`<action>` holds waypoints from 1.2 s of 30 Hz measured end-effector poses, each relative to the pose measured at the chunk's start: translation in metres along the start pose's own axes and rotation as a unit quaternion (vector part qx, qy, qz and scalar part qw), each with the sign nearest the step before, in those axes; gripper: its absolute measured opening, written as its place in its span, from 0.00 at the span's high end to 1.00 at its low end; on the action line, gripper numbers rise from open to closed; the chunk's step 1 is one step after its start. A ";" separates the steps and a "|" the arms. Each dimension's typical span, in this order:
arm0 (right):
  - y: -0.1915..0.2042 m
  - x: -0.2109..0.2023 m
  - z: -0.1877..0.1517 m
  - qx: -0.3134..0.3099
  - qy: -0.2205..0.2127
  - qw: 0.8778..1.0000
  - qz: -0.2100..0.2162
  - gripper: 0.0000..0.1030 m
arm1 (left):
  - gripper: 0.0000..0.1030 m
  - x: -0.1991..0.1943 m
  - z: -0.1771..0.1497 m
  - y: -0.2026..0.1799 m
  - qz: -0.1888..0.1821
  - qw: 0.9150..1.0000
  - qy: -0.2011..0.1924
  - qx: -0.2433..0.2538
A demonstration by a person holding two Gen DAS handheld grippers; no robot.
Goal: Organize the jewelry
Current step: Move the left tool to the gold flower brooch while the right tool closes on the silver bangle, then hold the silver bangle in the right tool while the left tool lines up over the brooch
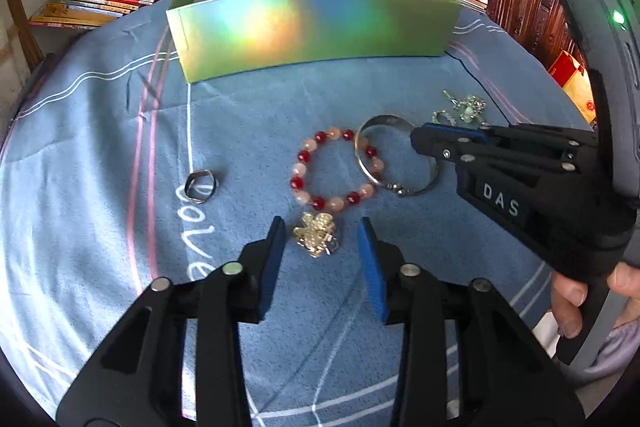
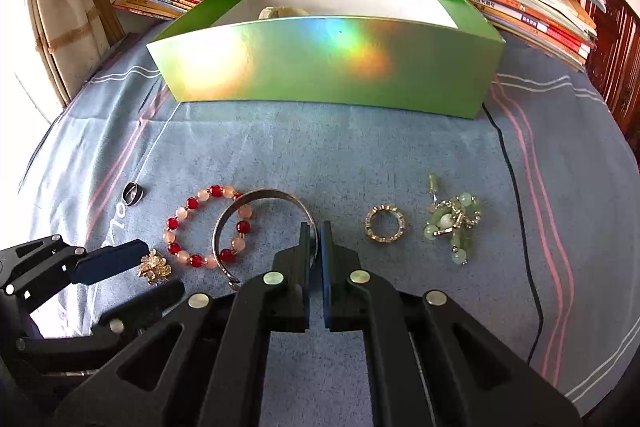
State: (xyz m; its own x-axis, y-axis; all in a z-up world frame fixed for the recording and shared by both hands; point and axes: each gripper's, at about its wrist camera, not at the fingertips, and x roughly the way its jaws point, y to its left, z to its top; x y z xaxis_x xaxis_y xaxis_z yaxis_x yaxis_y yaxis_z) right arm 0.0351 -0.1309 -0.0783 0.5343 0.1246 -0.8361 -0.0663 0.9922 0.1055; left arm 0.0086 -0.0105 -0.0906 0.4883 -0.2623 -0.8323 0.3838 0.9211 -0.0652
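Silver bangle (image 2: 256, 223) is pinched in the right tongs (image 2: 315, 227); left tongs (image 1: 322, 227) sit open around the gold brooch (image 1: 317, 235).

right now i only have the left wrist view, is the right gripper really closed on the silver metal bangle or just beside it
observer: Closed on it. The right wrist view shows the right gripper with its fingers pinched on the band of the silver metal bangle.
operator: anything in the shiny green cardboard box
observer: Yes, one pale rounded item lies inside the shiny green cardboard box, behind its front wall. I cannot tell what it is.
operator: whats behind the right gripper
observer: A small gold ring set with stones lies flat on the cloth. It is apart from the green bead cluster to its right.
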 end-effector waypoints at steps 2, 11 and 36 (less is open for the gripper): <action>0.001 0.000 0.000 -0.004 -0.002 1.000 -0.003 0.94 | 0.77 -0.001 -0.001 0.004 0.005 1.000 -0.002 -0.005; 0.003 0.000 -0.002 -0.004 -0.007 1.000 -0.009 0.94 | 0.76 -0.002 -0.004 -0.001 0.042 0.999 -0.009 -0.003; -0.001 -0.026 0.001 0.023 -0.045 0.998 -0.030 1.00 | 0.75 -0.003 -0.006 0.009 0.064 0.997 -0.038 -0.035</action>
State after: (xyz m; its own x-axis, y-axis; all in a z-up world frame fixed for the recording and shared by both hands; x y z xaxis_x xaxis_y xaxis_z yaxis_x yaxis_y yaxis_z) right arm 0.0221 -0.1351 -0.0556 0.6103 0.0617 -0.7898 0.0055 0.9966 0.0821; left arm 0.0061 0.0004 -0.0921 0.5885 -0.1605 -0.7924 0.2609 0.9654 -0.0018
